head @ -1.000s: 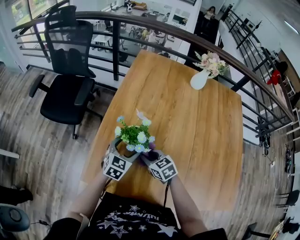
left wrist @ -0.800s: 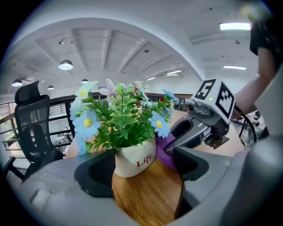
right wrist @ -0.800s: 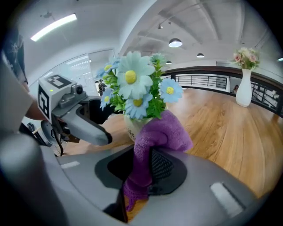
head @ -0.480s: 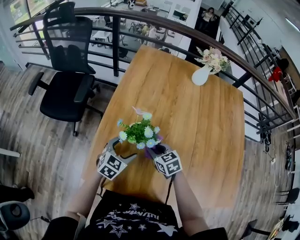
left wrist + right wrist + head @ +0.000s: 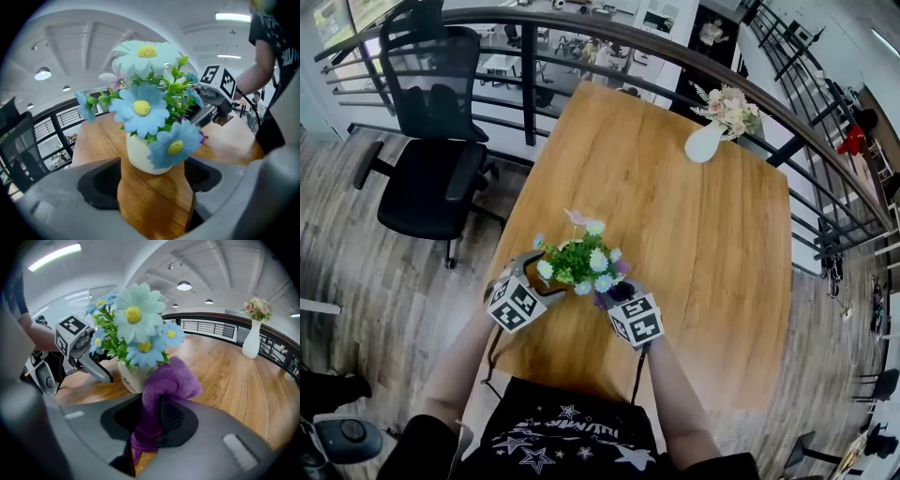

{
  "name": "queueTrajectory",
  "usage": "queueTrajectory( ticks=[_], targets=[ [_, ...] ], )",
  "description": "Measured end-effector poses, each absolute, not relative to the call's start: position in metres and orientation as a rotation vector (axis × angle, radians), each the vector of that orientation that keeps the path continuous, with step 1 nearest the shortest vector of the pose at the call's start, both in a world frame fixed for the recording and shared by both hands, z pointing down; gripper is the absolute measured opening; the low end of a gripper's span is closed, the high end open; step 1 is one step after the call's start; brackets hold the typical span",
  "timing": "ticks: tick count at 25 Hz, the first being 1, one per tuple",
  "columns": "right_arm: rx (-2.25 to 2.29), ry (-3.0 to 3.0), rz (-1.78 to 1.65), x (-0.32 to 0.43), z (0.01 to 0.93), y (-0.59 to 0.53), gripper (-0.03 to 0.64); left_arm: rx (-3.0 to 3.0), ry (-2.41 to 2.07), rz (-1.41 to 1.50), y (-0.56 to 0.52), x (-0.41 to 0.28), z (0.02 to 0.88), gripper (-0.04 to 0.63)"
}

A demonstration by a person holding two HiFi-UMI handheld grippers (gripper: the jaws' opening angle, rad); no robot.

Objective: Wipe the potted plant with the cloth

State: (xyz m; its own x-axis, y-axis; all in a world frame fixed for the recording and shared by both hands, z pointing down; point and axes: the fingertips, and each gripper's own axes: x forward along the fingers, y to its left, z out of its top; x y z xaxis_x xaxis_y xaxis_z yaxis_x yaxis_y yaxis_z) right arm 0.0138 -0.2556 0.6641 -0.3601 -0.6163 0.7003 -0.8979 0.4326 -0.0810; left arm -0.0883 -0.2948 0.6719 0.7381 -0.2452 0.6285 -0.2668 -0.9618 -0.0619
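The right gripper [image 5: 152, 427] pinches a purple terry cloth [image 5: 171, 378], which lies against the white-potted blue-flowered plant [image 5: 145, 159]. The left gripper [image 5: 154, 190] straddles the pot with its jaws apart. Both are on a pale wooden table [image 5: 694, 244] beside a curved black railing [image 5: 675, 61]. The cloth half covers the pot's lettering.

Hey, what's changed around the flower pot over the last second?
The left gripper swung from the near-left corner of the potted plant round to its left side and rolled a little. Its jaws are open and grip nothing. Unchanged: the right gripper stays shut on the purple cloth beside the pot, and the plant keeps its spot on the table.
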Motion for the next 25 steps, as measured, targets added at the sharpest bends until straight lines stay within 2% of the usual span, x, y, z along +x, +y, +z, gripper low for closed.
queueTrajectory(
  ticks=[7, 9, 10, 25],
  targets=[
    [1.245, -2.095, 0.612, 0.010, 0.668, -0.256, 0.086, 2.929, -0.402, 1.095, -0.293, -0.074, 0.677, 0.423],
    [1.242, -2.092, 0.610, 0.010, 0.668, -0.255, 0.086, 2.905, -0.487, 1.092, -0.296, -0.074, 0.677, 0.351],
    [1.240, -2.092, 0.610, 0.009, 0.668, -0.254, 0.086, 2.891, -0.518, 1.093, -0.297, -0.074, 0.676, 0.347],
    [1.158, -2.123, 0.634, -0.013, 0.670, -0.239, 0.086, 2.739, -0.799, 1.066, -0.286, -0.070, 0.678, 0.345]
  ],
)
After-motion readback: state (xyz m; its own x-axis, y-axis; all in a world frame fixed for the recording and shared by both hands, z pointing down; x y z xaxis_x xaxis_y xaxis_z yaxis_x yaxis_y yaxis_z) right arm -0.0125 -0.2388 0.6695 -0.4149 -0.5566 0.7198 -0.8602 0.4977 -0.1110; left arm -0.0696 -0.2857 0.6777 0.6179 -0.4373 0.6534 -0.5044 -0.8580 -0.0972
